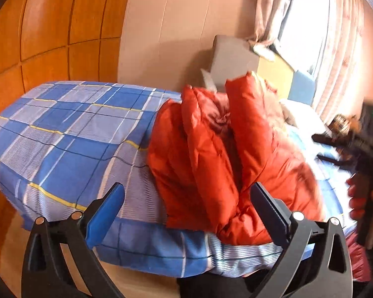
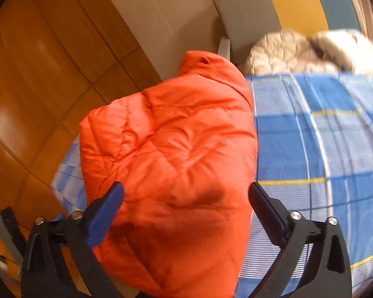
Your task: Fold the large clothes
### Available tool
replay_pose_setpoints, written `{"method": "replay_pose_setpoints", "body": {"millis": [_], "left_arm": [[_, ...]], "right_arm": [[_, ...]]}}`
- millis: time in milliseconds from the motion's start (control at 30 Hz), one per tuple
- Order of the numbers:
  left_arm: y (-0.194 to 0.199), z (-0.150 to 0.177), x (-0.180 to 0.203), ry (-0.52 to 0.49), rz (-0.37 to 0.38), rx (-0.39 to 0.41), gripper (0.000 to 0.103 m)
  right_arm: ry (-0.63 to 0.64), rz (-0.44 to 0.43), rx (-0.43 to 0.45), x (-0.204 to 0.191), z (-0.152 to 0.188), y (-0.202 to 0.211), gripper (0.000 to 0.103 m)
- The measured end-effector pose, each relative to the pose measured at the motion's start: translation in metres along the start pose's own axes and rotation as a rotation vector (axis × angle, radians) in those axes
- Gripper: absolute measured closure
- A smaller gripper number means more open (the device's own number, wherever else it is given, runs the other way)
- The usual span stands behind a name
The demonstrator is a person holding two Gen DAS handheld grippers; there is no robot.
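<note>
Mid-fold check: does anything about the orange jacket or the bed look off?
Yes. The orange jacket lies bunched at the bed's edge, one end hanging over the side, with dark blotches near that end that could be shadow or stain.

Your orange jacket (image 2: pixel 176 144) is quilted, puffy cloth with a slight sheen. The checked bedsheet (image 1: pixel 69 134) under it is matt woven cotton. Each tool, left (image 1: pixel 186 208) and right (image 2: pixel 186 208), is matt black plastic with shiny metal pins. The wardrobe (image 1: pixel 37 29) is glossy varnished wood.
</note>
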State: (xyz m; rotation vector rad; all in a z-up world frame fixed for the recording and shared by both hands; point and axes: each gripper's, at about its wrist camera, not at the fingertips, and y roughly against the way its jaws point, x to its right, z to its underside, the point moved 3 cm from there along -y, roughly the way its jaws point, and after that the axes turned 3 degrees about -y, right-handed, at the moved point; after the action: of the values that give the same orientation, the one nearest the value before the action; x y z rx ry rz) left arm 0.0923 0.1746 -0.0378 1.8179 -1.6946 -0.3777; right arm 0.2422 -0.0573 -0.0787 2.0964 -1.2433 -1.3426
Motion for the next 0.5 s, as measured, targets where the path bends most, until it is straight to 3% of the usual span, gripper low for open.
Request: {"method": "replay_pose_setpoints", "body": {"millis": [267,500], "left_arm": [[-0.032,0.002,-0.023,0.103,0.13,-0.045,0.002],[-0.035,0.028,-0.055,0.261,0.127,-0.058,0.002]], "right_arm": [[-0.153,-0.153,-0.11,0.038,0.017,-0.036,0.003],[-0.126,-0.145,-0.106,0.04,0.005,-0.047,0.003]]}}
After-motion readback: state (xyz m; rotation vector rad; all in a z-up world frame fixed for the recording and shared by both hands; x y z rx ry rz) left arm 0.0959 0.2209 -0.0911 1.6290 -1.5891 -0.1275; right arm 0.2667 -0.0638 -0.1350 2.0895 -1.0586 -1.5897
